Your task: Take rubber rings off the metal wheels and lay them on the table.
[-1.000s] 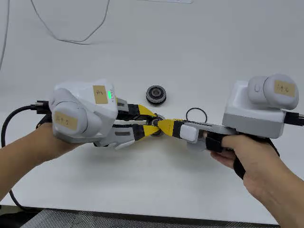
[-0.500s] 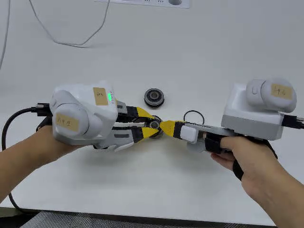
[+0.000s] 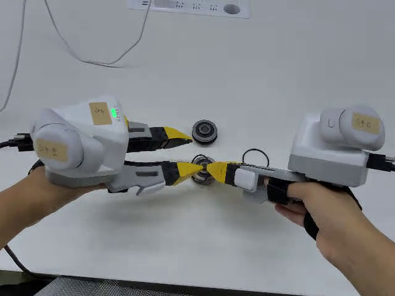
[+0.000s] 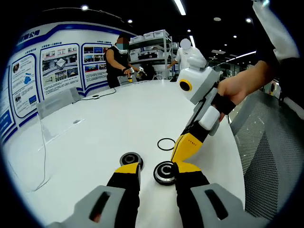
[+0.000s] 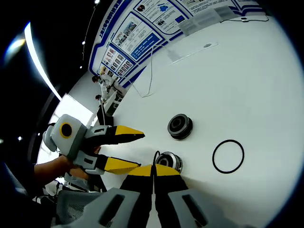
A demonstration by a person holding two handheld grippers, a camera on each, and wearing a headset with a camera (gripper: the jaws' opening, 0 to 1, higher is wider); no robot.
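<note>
Head view: two hand-held grippers meet tip to tip over the white worktop (image 3: 278, 74).
Left gripper (image 3: 192, 154): jaws spread wide, gripping nothing; one yellow tip sits just beside the near wheel (image 4: 165, 173).
Right gripper (image 3: 211, 169): jaws pressed together, pinching a thin black rubber ring (image 5: 156, 155) at that wheel's rim (clearest in the right gripper view).
Far wheel (image 3: 204, 131): flat on the worktop, beyond the near wheel toward the far edge, apart from both grippers.
Loose ring (image 3: 255, 149): lying flat just beside the right gripper, on its far-edge side.
Cable (image 3: 92, 61): trailing near the worktop's far edge.
</note>
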